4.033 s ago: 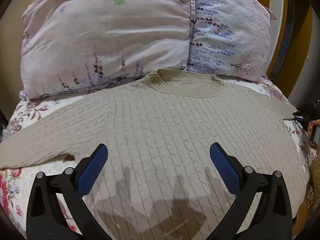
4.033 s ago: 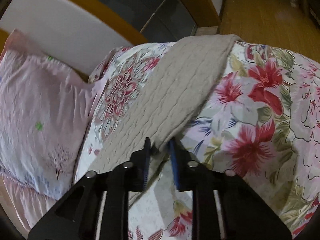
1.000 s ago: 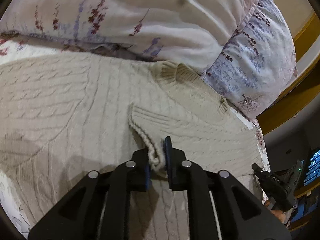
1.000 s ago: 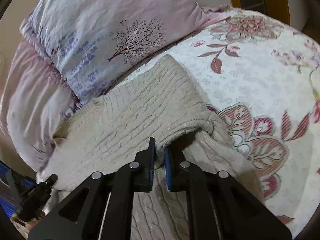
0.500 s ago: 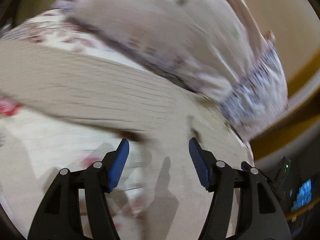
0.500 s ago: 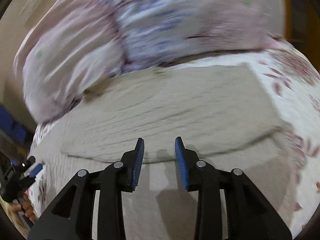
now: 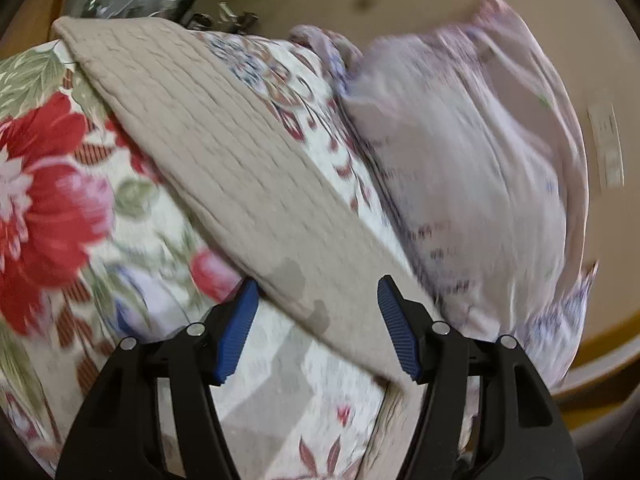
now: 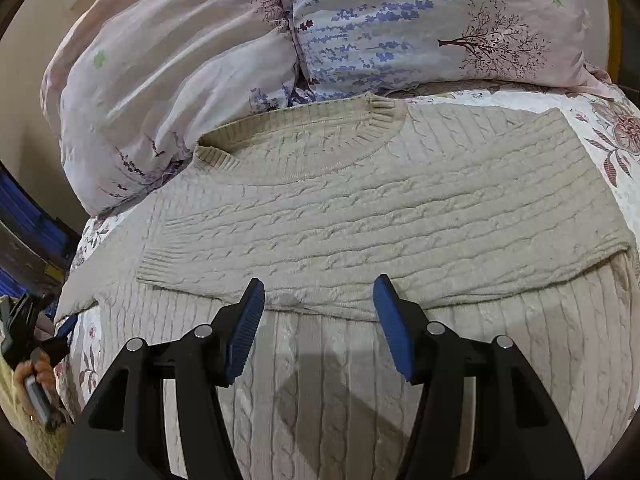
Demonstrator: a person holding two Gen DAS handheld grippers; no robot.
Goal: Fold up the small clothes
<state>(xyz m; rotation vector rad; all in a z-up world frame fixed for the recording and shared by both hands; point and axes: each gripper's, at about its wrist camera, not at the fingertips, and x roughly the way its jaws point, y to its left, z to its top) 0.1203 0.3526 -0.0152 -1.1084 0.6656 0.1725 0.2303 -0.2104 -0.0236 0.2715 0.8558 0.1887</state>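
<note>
The sweater (image 8: 360, 208) lies flat on the bed (image 8: 608, 128), collar toward the pillows (image 8: 280, 32), one sleeve folded crosswise. Left gripper (image 7: 318, 326) spread, empty; right gripper (image 8: 318, 326) opening, empty.

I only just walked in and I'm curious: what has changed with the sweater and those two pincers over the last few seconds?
The right gripper carried one sleeve across the sweater's chest and let go; its jaws are opening, empty. The left gripper also released and swung over the other sleeve, which lies outstretched. The pillows and floral bedspread stayed put.
</note>
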